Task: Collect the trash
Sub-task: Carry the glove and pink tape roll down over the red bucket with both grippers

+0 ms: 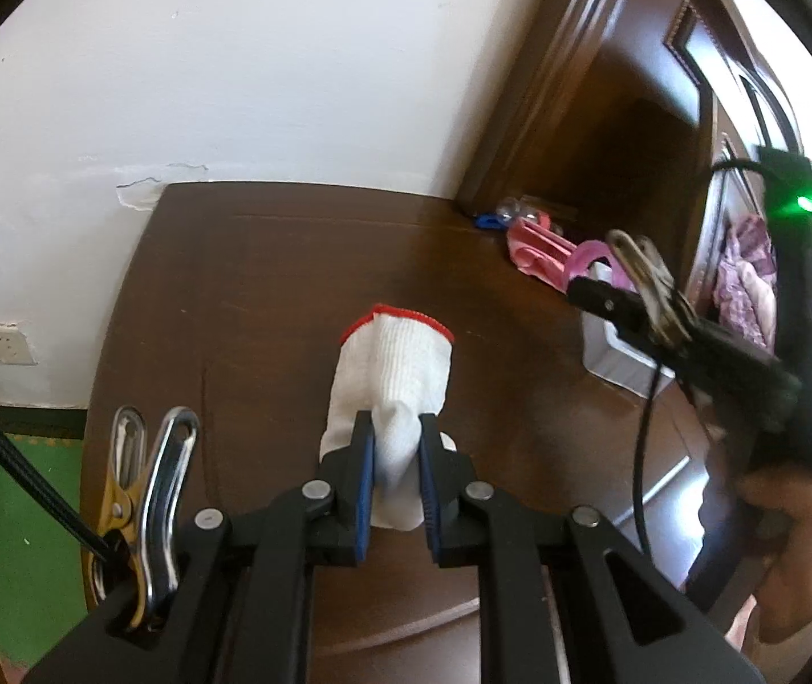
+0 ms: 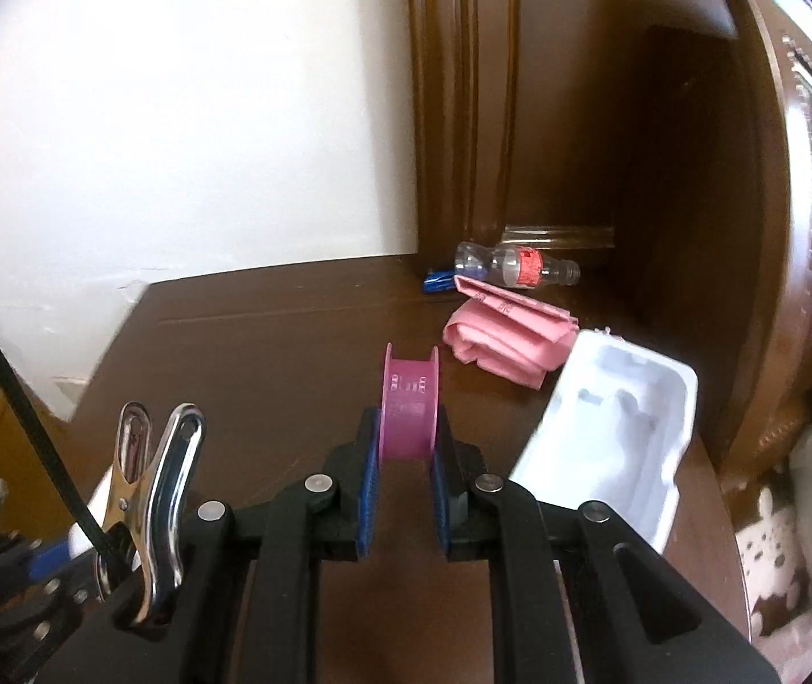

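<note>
While the left gripper (image 1: pixel 396 436) pinches a glove (image 1: pixel 394 376), the right gripper (image 2: pixel 409 436) clamps a pink spool (image 2: pixel 410 399)

1. The left gripper (image 1: pixel 397 444) is being seen as matte black linkage arms joined by round silver pivot pins, with ribbed blue pads (image 1: pixel 367 490) lining its fingers.
2. The right gripper (image 2: pixel 406 444) is being shown built the same way, black with blue pads (image 2: pixel 369 490).
3. A chrome spring clamp (image 2: pixel 169 507) and a braided black cable (image 2: pixel 24 416) are being carried at each gripper's left side.
4. A green indicator light (image 1: pixel 805 204) is being shown on the right gripper's black body.
</note>
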### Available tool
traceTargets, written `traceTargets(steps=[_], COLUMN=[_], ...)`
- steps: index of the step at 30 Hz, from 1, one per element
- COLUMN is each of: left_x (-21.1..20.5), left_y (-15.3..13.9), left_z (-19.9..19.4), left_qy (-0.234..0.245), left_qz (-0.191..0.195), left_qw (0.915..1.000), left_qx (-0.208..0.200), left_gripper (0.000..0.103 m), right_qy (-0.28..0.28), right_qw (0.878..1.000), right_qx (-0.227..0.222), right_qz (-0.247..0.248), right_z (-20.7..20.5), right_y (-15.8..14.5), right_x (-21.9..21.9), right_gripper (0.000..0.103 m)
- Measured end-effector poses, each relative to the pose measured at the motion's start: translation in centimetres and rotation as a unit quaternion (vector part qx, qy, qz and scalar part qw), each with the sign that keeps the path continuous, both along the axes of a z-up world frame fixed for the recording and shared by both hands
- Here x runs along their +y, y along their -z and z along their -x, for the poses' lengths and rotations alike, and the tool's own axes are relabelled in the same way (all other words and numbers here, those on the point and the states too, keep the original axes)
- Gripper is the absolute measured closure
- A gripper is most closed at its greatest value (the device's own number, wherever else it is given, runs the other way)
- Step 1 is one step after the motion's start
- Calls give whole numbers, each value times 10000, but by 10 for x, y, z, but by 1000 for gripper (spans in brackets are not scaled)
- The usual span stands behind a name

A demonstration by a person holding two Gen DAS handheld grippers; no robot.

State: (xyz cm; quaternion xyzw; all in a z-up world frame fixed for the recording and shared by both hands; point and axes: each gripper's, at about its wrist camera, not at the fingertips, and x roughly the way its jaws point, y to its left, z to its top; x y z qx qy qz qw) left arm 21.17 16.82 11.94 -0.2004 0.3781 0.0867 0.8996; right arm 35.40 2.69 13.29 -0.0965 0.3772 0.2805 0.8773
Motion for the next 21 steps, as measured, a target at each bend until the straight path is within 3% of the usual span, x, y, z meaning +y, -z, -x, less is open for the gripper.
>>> traceTargets(steps=[11,21], left_x=[-34,-73], left_y=[-26,-42], left_z=[34,90], left_qy=[620,1171], left_qz=[180,144], left_qw=[9976,9923], left_qx=[-256,-375], left_gripper=[89,89], right_qy=[-164,-120], right_qw=[9986,9963], right_qx=[-130,-263], right_qz=[-493,-812], right_z=[86,173], right_y=[-21,-37], right_x=[-72,-131], right_gripper=[87,87])
